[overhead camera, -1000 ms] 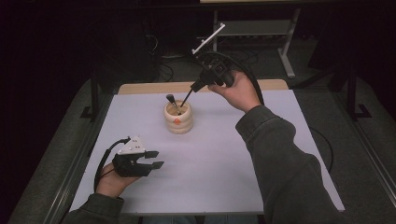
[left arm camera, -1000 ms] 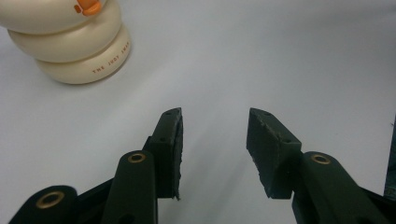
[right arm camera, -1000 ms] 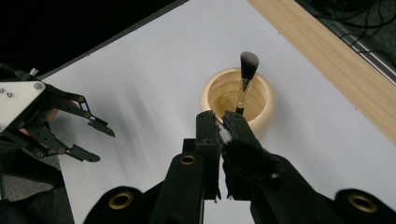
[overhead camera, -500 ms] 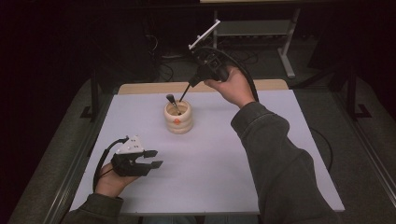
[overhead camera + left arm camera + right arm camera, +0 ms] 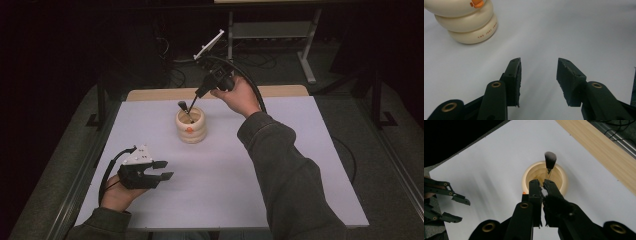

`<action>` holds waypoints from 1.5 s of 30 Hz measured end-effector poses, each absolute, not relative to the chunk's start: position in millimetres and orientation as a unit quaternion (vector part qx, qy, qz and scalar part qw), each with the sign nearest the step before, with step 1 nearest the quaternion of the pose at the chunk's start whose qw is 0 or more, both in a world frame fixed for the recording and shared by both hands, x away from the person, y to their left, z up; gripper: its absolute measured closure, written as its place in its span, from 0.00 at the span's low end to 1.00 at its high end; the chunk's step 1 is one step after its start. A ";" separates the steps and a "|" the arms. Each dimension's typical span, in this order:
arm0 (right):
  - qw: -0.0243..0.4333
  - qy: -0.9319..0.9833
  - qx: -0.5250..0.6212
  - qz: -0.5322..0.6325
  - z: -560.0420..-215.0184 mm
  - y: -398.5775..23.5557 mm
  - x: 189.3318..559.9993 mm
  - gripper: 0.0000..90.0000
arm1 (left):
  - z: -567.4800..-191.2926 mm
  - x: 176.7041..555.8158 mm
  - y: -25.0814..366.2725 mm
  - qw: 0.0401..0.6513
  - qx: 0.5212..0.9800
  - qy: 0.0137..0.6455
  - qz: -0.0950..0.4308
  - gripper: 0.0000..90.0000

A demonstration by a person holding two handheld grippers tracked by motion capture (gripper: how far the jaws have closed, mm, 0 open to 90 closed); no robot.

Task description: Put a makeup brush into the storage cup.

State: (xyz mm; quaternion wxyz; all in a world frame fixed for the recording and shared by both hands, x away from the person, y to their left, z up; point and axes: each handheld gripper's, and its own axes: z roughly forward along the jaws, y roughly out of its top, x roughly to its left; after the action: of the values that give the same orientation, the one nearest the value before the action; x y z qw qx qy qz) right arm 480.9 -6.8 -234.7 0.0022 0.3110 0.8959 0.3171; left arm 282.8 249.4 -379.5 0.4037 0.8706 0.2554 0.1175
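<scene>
High view first: our right gripper (image 5: 200, 92) hangs tilted over the cream holder (image 5: 190, 125), its jaws clamped on a thin brush (image 5: 191, 105) so the handle can drop into the opening. One makeup brush (image 5: 549, 161) already stands inside, bristles up, and may crowd the entry. Our left gripper (image 5: 163, 170) rests half open and empty on the white table (image 5: 300, 150), well clear.
</scene>
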 end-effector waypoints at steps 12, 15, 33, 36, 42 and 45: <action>-0.008 0.896 0.315 0.313 -257.8 6.0 489.5 0.94 | -379.7 282.6 249.5 0.402 0.871 0.257 0.118 0.61; -0.009 0.896 0.320 0.308 -262.6 9.8 491.0 0.94 | -379.5 282.6 249.6 0.402 0.871 0.257 0.119 0.61; -0.015 0.896 0.330 0.296 -284.2 13.7 497.8 0.94 | -378.9 282.7 249.5 0.399 0.873 0.252 0.119 0.60; -0.014 0.897 0.331 0.294 -288.2 15.1 499.4 0.94 | -378.9 282.6 249.7 0.400 0.873 0.253 0.118 0.60; -0.015 0.894 0.333 0.299 -289.7 16.6 500.5 0.94 | -378.5 282.6 250.3 0.402 0.872 0.255 0.119 0.60; -0.014 0.895 0.333 0.298 -290.8 17.0 501.1 0.94 | -379.1 282.0 249.3 0.405 0.870 0.258 0.115 0.60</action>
State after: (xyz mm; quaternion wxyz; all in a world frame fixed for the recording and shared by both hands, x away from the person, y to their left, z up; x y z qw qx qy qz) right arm 501.1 17.0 -290.8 -0.0140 0.3330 0.8945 0.2979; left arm 282.0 249.3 -379.1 0.4046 0.8696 0.2585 0.1150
